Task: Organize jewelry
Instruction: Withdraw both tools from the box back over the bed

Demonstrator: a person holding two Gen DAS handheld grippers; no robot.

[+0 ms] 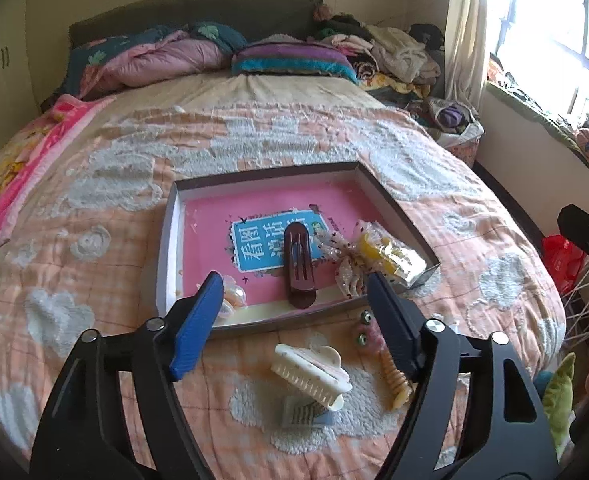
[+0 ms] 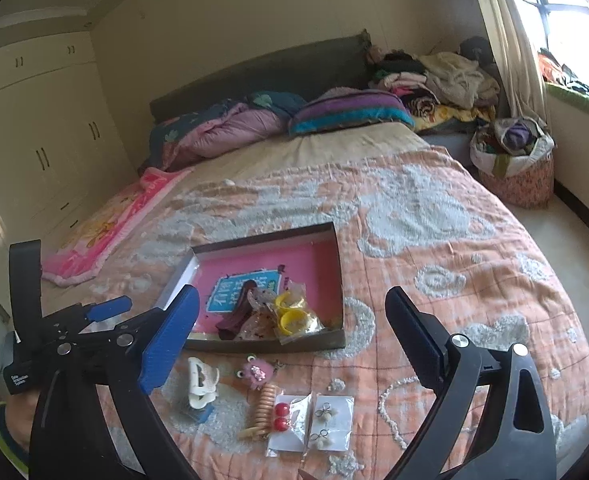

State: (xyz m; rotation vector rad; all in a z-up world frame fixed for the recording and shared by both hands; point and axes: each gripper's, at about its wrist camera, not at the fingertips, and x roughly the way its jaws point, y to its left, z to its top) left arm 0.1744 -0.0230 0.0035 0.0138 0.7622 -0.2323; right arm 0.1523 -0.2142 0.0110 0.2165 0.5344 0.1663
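A shallow box (image 1: 169, 240) (image 2: 340, 264) with a pink book inside lies on the bed. It holds a maroon hair clip (image 1: 299, 268) (image 2: 234, 314), a packet of yellow rings (image 1: 378, 256) (image 2: 292, 314) and a small clear item (image 1: 234, 294). In front of the box lie a white claw clip (image 1: 314, 372) (image 2: 201, 384), a pink frog-eyed clip (image 2: 256, 372), a beige spiral tie (image 1: 396, 380) (image 2: 263, 408) and earring cards (image 2: 314, 420). My left gripper (image 1: 294, 324) is open over the white clip and empty. My right gripper (image 2: 290, 344) is open above the loose items and empty.
The bed has a peach quilt (image 1: 94, 200). Folded bedding and pillows (image 1: 214, 52) lie at the headboard, piled clothes (image 1: 394, 52) at the far right. A cloth basket (image 2: 514, 160) stands on the floor by the window. Cupboards (image 2: 34, 140) line the left wall.
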